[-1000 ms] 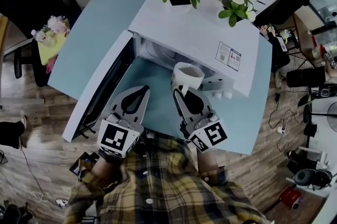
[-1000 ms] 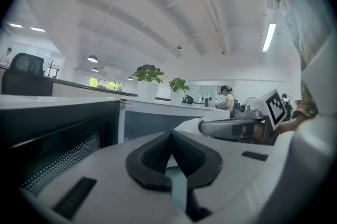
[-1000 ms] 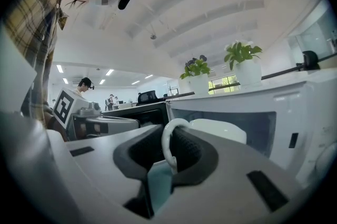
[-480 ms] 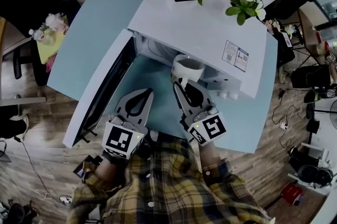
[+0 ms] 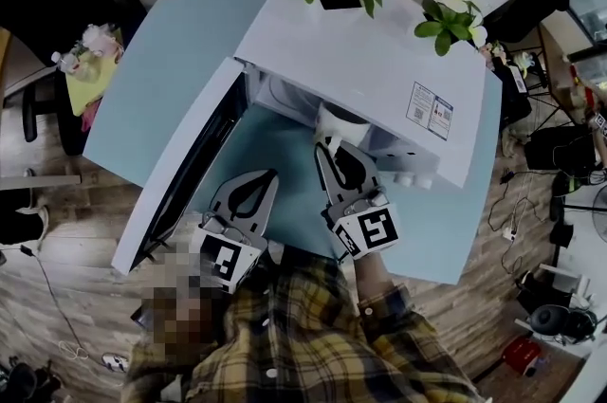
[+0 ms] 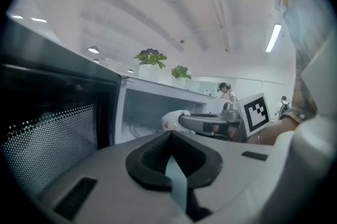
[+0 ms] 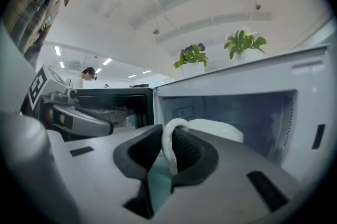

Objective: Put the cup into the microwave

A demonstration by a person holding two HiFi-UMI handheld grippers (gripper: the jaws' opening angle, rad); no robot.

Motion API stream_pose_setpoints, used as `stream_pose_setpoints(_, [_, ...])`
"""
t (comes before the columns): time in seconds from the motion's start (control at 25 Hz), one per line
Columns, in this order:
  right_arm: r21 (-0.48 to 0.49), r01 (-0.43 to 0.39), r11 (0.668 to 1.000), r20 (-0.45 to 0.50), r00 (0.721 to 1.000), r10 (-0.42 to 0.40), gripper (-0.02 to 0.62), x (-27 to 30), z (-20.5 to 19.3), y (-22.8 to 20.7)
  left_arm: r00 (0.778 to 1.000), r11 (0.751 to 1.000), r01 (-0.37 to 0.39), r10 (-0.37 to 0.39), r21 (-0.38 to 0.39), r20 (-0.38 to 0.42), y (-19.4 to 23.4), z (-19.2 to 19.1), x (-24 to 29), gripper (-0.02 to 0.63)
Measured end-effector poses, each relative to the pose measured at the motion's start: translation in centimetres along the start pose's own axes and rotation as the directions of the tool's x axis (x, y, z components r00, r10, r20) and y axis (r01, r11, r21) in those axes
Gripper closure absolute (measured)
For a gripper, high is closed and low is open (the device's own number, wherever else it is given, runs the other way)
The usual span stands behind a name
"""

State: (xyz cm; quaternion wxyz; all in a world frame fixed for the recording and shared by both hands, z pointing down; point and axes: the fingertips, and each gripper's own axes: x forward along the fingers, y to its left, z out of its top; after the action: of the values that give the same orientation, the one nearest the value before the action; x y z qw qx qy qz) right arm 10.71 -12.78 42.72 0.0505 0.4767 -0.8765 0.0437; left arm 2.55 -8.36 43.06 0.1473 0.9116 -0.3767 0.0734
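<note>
1. Right gripper view: the right gripper (image 7: pixel 167 136) has its jaws partway closed on the white loop handle of the cup (image 7: pixel 216 130). The pads press the handle from both sides. The cup's body sits upright just past the jaw tips.
2. In the head view the cup is at the mouth of the microwave (image 5: pixel 370 69), and its far rim is already hidden under the oven's top panel. No view shows whether its base touches the cavity floor.
3. The relation that matters is that the cavity lies straight ahead of the right gripper, along the line its jaws point. The handle faces back toward the person and the cup's body leads. The next move is probably a level push further in, then a release.
4. The open door (image 5: pixel 180 174) swings out to the person's left and is clear of that path. The control-side front of the oven is close on the cup's right, so that is the side to watch.
5. The left gripper (image 5: pixel 266 178) hangs over the blue table (image 5: pixel 161 79) in front of the door. Its jaw tips are together with nothing between them. The right hand is both nearer the cavity and the one carrying the cup.
</note>
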Motion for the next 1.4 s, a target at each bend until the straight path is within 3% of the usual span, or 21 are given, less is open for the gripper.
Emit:
stream_pose_setpoints(1.08, [-0.186, 0.071, 0.98, 0.049, 0.997, -0.063, 0.532, 5.8, -1.0, -2.7, 1.0, 0.999, 0.016, -0.017, -0.036, -0.019, 0.9, -0.5, -0.4, 0.614])
stream_pose_setpoints(1.4, [-0.222, 0.135, 0.966, 0.085, 0.989, -0.119, 0.532, 6.9, -1.2, -4.3, 1.0, 0.999, 0.023, -0.023, -0.023, -0.005, 0.7, -0.1, 0.3, 0.614])
